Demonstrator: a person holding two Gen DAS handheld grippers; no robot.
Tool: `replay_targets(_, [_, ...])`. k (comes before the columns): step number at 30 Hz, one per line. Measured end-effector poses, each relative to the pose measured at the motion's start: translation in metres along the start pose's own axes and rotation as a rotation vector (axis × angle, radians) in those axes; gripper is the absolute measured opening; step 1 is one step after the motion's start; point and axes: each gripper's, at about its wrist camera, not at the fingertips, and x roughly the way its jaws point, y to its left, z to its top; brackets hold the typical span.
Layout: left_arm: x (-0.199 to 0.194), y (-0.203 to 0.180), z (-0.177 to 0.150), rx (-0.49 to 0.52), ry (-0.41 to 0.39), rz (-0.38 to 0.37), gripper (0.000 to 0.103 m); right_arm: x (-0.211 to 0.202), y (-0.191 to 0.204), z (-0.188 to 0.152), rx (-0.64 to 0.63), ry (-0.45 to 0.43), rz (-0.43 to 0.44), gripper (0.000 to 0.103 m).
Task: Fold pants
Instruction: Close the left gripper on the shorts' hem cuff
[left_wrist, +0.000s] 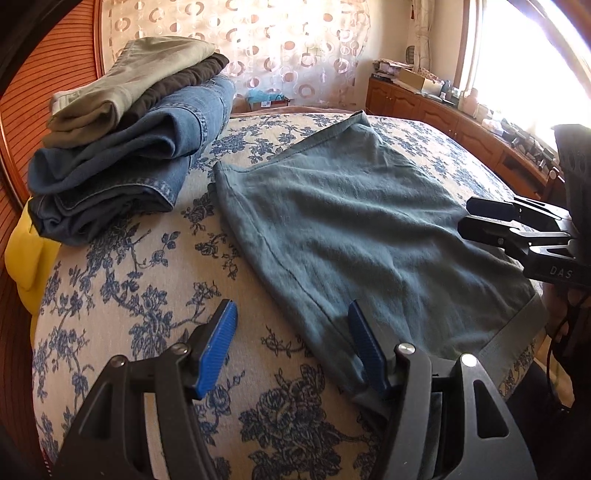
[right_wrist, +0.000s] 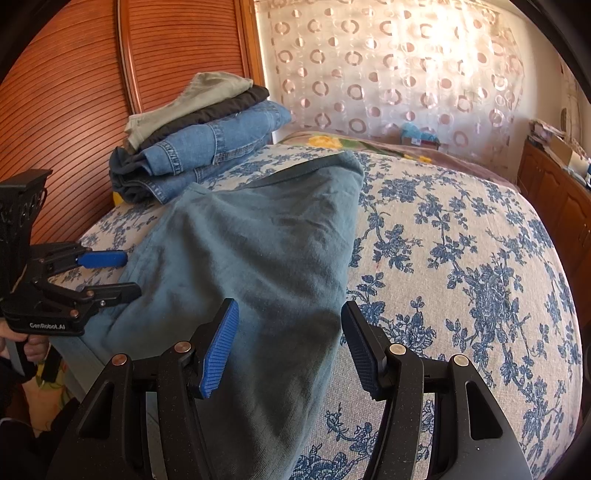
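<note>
A pair of teal pants (left_wrist: 351, 221) lies flat on the floral bedspread (left_wrist: 147, 295), legs together, waistband at the near edge. My left gripper (left_wrist: 291, 343) stands open over the pants' left edge, its right pad above the fabric and its left pad above bare bedspread. In the right wrist view, my right gripper (right_wrist: 290, 347) is open and low over the pants (right_wrist: 258, 251). Cloth lies between the pads unpinched, and the right pad sits just past the right edge. Each gripper shows in the other's view: the right gripper (left_wrist: 469, 218) and the left gripper (right_wrist: 125, 273).
A stack of folded pants (left_wrist: 129, 129), khaki on dark on blue denim, sits at the back left of the bed against a slatted wooden panel (right_wrist: 74, 92). A yellow cloth (left_wrist: 26, 251) hangs at the left edge. A wooden cabinet (left_wrist: 461, 122) runs along the right wall.
</note>
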Motion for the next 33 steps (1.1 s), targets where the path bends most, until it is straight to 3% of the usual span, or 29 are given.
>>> replay_targets(5, [-0.021,-0.005,-0.008,-0.014,-0.033,-0.004,0.063,-0.012,0.004,-0.002,-0.013,-0.017,-0.038,0.059])
replay_targets(11, [-0.056,-0.014,-0.026,-0.017,-0.069,-0.022,0.062,-0.052,0.025,-0.017,-0.037,-0.045,-0.024,0.059])
replay_targets(18, [-0.065,-0.024,-0.044,-0.032,-0.033,-0.085,0.032,-0.076,0.037,-0.029,-0.047,-0.045,-0.033,0.059])
replay_targets(23, [-0.066,-0.031,-0.050,-0.034,-0.012,-0.105,0.030,-0.079,0.038,-0.035,-0.039,-0.039,-0.035,0.059])
replay_targets(29, [-0.073,-0.039,-0.052,-0.025,-0.014,-0.117,0.009,-0.082,0.036,-0.042,-0.024,-0.033,-0.032,0.059])
replay_targets(33, [-0.088,-0.046,-0.046,-0.030,-0.037,-0.141,0.007,-0.082,0.030,-0.046,-0.007,-0.021,-0.033,0.059])
